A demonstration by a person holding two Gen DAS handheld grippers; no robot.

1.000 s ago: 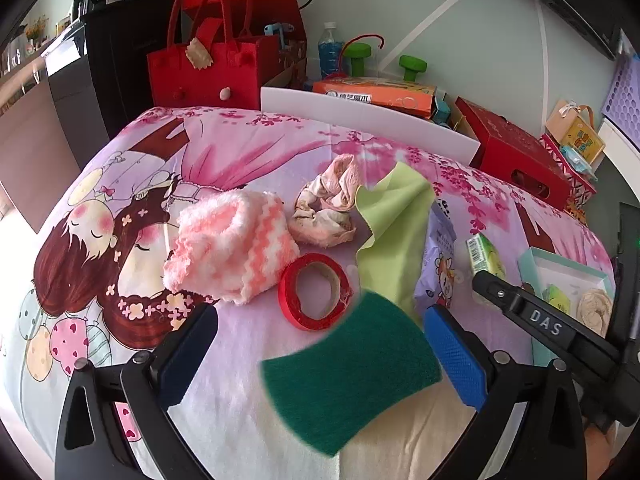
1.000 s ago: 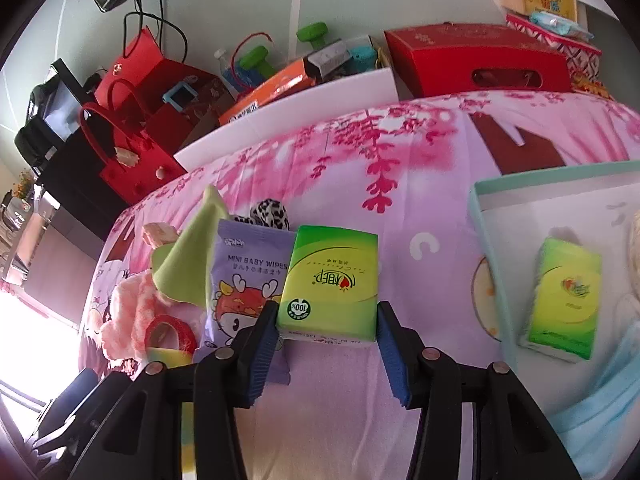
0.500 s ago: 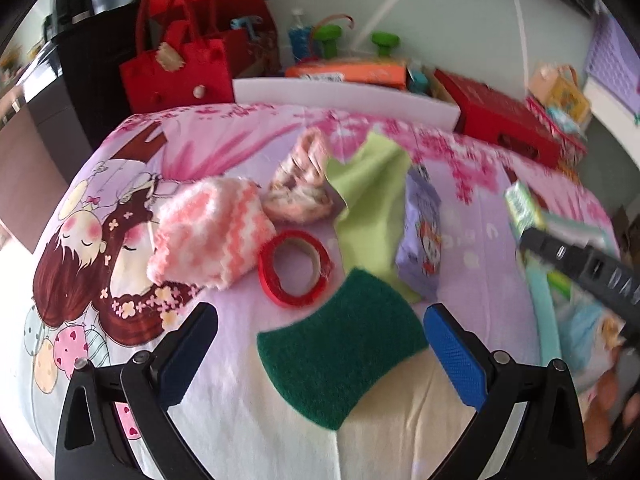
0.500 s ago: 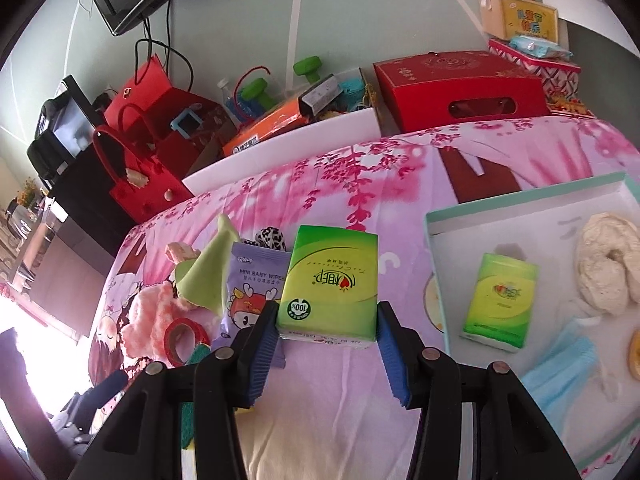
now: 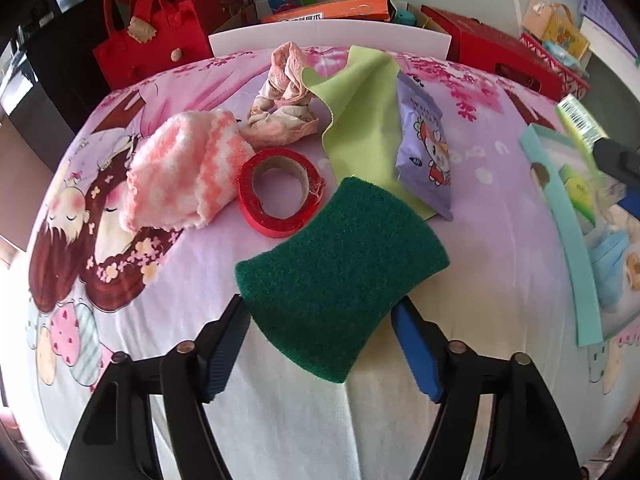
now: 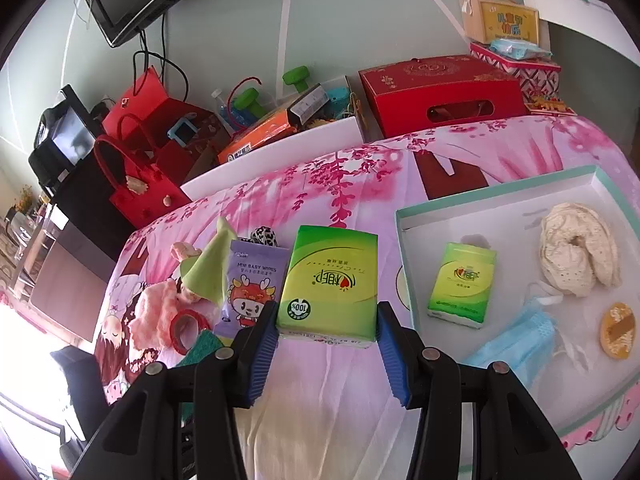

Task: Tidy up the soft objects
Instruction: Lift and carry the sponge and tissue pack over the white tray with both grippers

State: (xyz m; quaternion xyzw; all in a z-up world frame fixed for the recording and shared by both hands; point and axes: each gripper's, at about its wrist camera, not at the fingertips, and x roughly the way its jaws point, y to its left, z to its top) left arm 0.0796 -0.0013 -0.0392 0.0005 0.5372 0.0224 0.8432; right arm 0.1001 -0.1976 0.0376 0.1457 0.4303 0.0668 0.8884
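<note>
Cartoon-print bed sheet (image 5: pixel 500 216) | left hand-held gripper (image 5: pixel 320 344) closing around green scouring pad (image 5: pixel 340 276) | right hand-held gripper (image 6: pixel 327 350) clamps green tissue pack (image 6: pixel 332 280), beside teal tray (image 6: pixel 496 192)

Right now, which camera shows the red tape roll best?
The left wrist view: the red tape roll lies whole and large, beside the green sponge. The right wrist view shows it small, partly hidden at the left.

Left gripper (image 5: pixel 320 344), right gripper (image 6: pixel 327 350): matte black angular arms, round brass-coloured screws at the joints; fingers (image 6: pixel 262 354) faced with ribbed blue pads.
</note>
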